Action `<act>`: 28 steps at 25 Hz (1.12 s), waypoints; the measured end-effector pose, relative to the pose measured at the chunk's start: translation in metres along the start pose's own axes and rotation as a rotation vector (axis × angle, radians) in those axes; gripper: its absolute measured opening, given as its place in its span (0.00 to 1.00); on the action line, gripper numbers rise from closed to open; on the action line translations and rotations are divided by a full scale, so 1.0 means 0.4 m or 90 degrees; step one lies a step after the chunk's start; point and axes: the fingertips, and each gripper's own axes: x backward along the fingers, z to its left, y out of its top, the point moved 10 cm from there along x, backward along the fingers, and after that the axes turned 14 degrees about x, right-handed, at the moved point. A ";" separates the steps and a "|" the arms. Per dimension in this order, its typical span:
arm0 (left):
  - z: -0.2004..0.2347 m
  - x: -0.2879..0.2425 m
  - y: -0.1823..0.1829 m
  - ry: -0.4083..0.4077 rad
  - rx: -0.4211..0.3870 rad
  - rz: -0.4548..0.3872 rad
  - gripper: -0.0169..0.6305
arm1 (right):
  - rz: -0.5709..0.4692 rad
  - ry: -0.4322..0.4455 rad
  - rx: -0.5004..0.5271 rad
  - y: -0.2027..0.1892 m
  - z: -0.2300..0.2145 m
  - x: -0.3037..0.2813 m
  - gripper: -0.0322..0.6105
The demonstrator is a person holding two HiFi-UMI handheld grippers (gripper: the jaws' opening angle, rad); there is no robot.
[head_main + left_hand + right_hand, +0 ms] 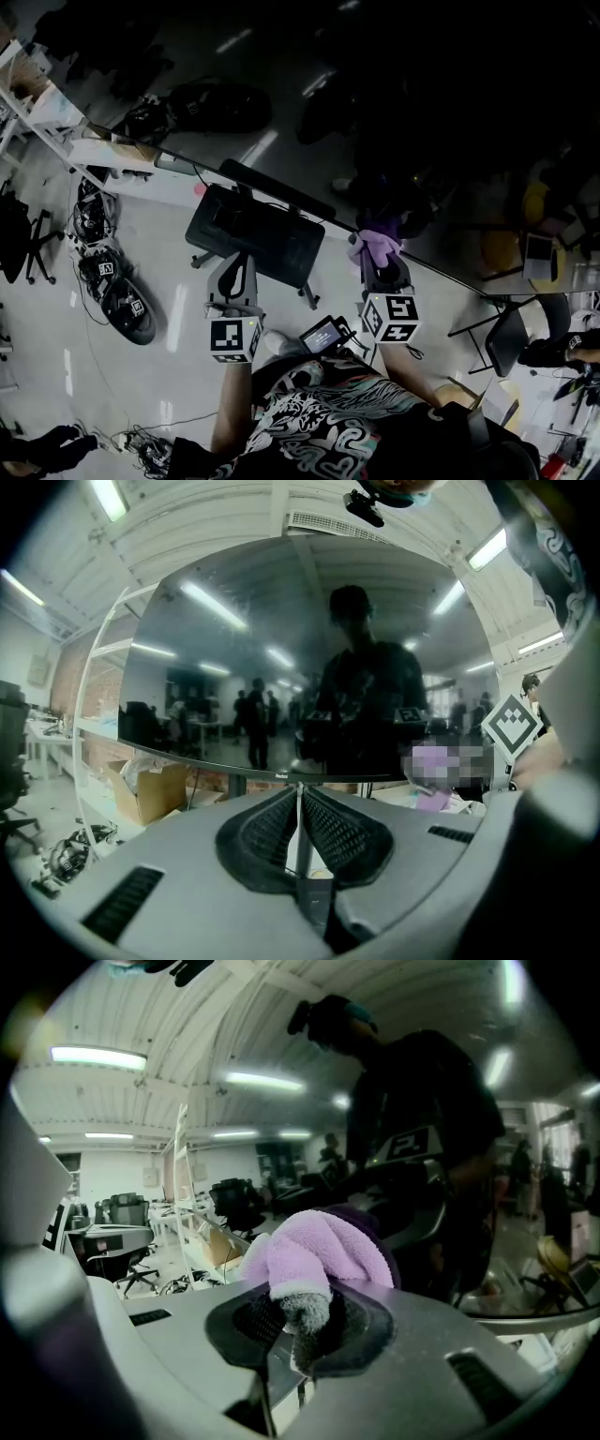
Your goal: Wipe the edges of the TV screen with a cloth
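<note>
Right gripper point(300, 1321) clamps the purple cloth point(319, 1255) at the TV screen point(394, 112) bottom edge – left gripper point(300, 822) empty.

Right jaws are closed onto a grey hem of the cloth, and the rest bunches up over and past the tips. In the head view the cloth point(375, 246) sits right at the screen's lower edge, but contact can't be confirmed. Left jaws are pressed together with nothing between them, pointed at the middle of the screen's point(309, 667) lower bezel – well short of it. A black panel on legs point(253, 234) stands on the floor under the edge, between the two grippers. A white shelf rack point(94, 724) is left of the screen. An open cardboard box point(141, 794) below it holds light crumpled stuff that can't be identified. Cables and gear point(112, 281) lie on the floor at left.
</note>
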 end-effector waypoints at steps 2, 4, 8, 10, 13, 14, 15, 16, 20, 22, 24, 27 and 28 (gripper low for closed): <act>0.017 0.012 0.004 0.004 -0.002 0.003 0.08 | -0.001 -0.001 -0.002 0.008 0.013 -0.008 0.19; 0.038 0.026 0.000 0.012 -0.003 0.004 0.08 | -0.002 -0.003 -0.005 0.010 0.027 -0.019 0.19; 0.079 0.047 -0.004 0.029 -0.005 0.007 0.08 | -0.003 -0.003 -0.007 0.014 0.057 -0.041 0.19; 0.094 0.052 0.000 0.032 -0.007 0.003 0.08 | -0.003 -0.001 -0.010 0.018 0.069 -0.048 0.19; 0.109 0.050 0.019 0.029 -0.011 -0.007 0.08 | -0.002 0.000 -0.017 0.029 0.081 -0.063 0.19; 0.113 0.049 0.024 0.027 -0.013 -0.008 0.08 | -0.001 0.000 -0.018 0.031 0.085 -0.069 0.19; 0.117 0.049 0.026 0.025 -0.015 -0.007 0.08 | 0.000 0.001 -0.018 0.033 0.088 -0.074 0.19; 0.121 0.048 0.028 0.025 -0.017 -0.007 0.08 | 0.001 0.003 -0.018 0.035 0.092 -0.079 0.19; 0.128 0.051 0.035 0.029 -0.017 -0.020 0.08 | 0.001 0.009 -0.014 0.043 0.100 -0.091 0.19; 0.132 0.060 0.035 0.029 -0.017 -0.018 0.08 | 0.000 0.009 -0.013 0.046 0.103 -0.090 0.19; 0.139 0.068 0.030 0.032 -0.018 -0.010 0.08 | -0.002 0.009 -0.016 0.048 0.106 -0.090 0.19; 0.146 0.080 0.028 0.039 -0.020 -0.010 0.08 | -0.002 0.015 -0.026 0.046 0.110 -0.097 0.19; 0.147 0.085 0.027 0.042 -0.021 -0.010 0.08 | -0.001 0.016 -0.027 0.045 0.113 -0.100 0.19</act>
